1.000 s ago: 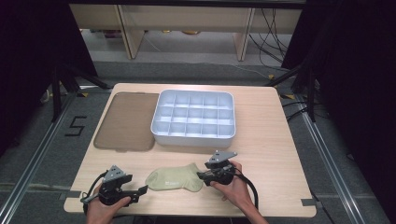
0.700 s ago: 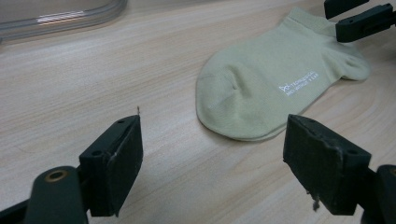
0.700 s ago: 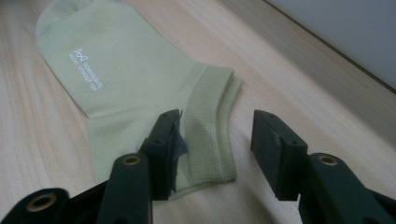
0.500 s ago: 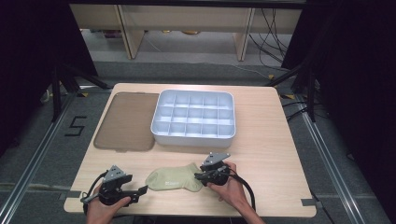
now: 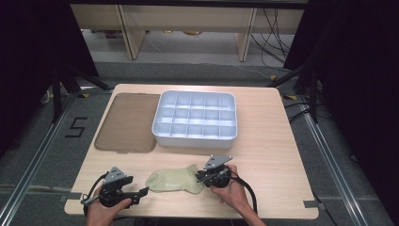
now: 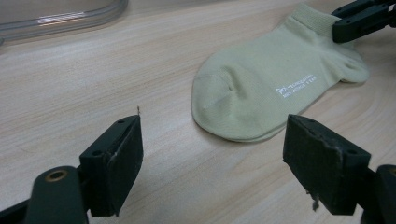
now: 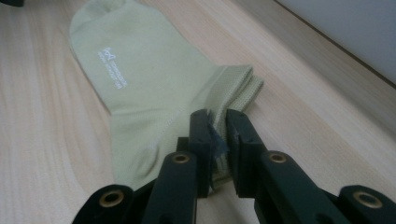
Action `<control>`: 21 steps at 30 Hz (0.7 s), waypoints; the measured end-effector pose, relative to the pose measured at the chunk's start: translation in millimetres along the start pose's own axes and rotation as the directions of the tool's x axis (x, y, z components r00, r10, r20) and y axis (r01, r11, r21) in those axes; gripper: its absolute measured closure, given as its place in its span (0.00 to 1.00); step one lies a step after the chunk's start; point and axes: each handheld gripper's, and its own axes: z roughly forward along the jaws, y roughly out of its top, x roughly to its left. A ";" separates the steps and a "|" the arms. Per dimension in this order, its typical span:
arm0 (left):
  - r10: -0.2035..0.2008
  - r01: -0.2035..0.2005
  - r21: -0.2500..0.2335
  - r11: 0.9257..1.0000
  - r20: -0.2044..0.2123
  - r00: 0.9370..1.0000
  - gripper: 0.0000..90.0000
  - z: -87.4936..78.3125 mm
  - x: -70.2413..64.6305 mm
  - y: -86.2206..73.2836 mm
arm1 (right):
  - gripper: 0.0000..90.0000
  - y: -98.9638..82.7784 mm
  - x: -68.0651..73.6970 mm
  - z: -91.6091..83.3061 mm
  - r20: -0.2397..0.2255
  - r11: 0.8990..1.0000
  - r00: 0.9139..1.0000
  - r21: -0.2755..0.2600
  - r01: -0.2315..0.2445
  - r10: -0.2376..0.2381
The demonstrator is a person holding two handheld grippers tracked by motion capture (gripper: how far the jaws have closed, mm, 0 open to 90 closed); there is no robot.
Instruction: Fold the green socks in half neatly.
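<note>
Nearest me, at the bottom of the high view, my left tongs (image 5: 141,191) sit low on the tabletop (image 5: 273,160), lower left of the frame, held in my left hand (image 5: 101,214). In the left gripper view their jaws stand wide apart with nothing between them, released, and bare wood lies under the gap; the toe of the sock sits just beyond them, toward the upper right of that view.

To the right in the high view, my right tongs (image 5: 199,176) meet the cuff end of the pale green ankle sock (image 5: 171,180). In the right gripper view the two black jaws have just been closing and now stand nearly together, with the folded ribbed cuff edge (image 7: 236,86) running in between them; they are clenched on the sock's cuff. My right hand (image 5: 233,193) wraps the tool from below.

The sock lies flat in the lower middle of the high view, between the two tongs, toe toward the left, small white lettering (image 6: 296,85) on its side.

Farther up, in the centre of the high view, stands a white divided tray (image 5: 194,138) with rows of compartments. Touching its left side lies a flat, translucent brownish lid (image 5: 124,122). Beyond the far edge is grey floor (image 5: 197,70).
</note>
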 end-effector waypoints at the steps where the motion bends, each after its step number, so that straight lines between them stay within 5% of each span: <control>1: 0.000 0.000 -0.001 1.000 0.000 1.000 0.22 0.1 -0.1 -0.1 | 0.91 0.4 -0.5 0.2 0.002 1.000 1.000 -0.012 0.022 -0.022; 9: 0.029 -0.029 0.019 0.999 -0.007 1.000 0.22 -2.0 0.9 0.4 | 0.91 8.8 5.4 -15.7 -0.065 0.999 0.998 -0.034 -0.007 0.005; 16: 0.032 -0.032 0.032 0.999 0.001 0.999 0.23 -3.5 0.9 1.0 | 0.91 3.9 3.1 -35.0 -0.101 0.999 0.995 -0.031 0.024 -0.027; 17: -0.005 0.005 -0.002 1.000 0.004 1.000 0.23 -1.0 -2.0 0.6 | 0.92 2.0 1.7 -38.9 -0.099 1.000 0.995 -0.023 0.019 -0.021; 21: -0.003 0.003 -0.002 1.000 0.020 1.000 0.24 -1.8 -2.6 1.3 | 0.92 -8.2 -8.7 -50.8 -0.105 1.000 0.994 -0.013 0.016 -0.017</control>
